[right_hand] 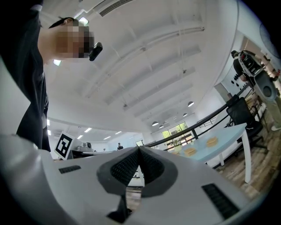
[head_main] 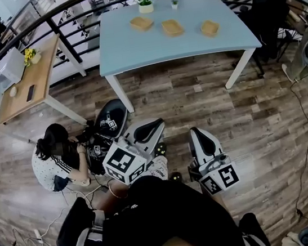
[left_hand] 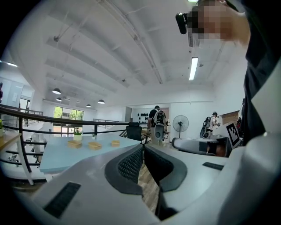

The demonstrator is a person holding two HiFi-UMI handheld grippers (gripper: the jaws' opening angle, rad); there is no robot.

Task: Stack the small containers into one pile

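Nothing stacked yet: three small containers [head_main: 172, 27] sit apart on the far blue worktop [head_main: 127, 52]. Left gripper [left_hand: 143, 148] and right gripper [right_hand: 138, 150] are both closed, empty, well short of them.

Three small containers [head_main: 172, 27] on table [head_main: 132, 51]

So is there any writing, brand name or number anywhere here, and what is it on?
No words or numbers can be read.
Black-and-white square patterns, not text: on the white cube of the left gripper and on the white cube of the right gripper.
White label on the round black case on the floor: too blurred to read.
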